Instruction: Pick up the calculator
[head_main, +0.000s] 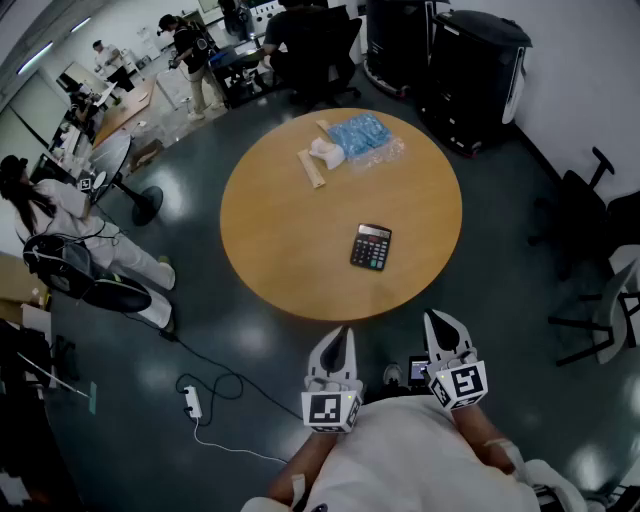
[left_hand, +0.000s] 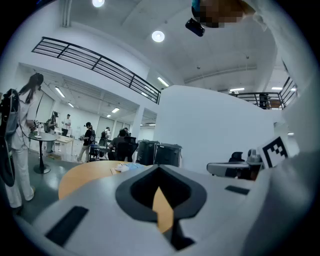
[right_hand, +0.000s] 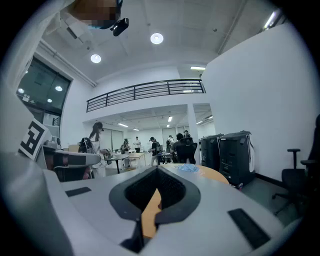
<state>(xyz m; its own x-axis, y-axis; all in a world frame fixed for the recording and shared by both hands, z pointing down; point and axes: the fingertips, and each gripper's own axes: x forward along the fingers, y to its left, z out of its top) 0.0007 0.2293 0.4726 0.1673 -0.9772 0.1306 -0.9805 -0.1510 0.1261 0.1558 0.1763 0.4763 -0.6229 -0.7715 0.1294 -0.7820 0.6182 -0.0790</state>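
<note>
**Facing the calculator (head_main: 371, 246) with both tools closed**

The left hand-held gripper (head_main: 342, 335) hovers just off the near edge of the round wooden surface (head_main: 290, 230), its jaws together and empty. The calculator lies flat on the surface near that edge, apart from both. The right hand-held gripper (head_main: 437, 320) has its jaws together too, holding nothing.

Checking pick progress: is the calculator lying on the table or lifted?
Lying: the calculator rests flat, keys up, on the round table; left claw and right claw hang short of its near edge.
</note>
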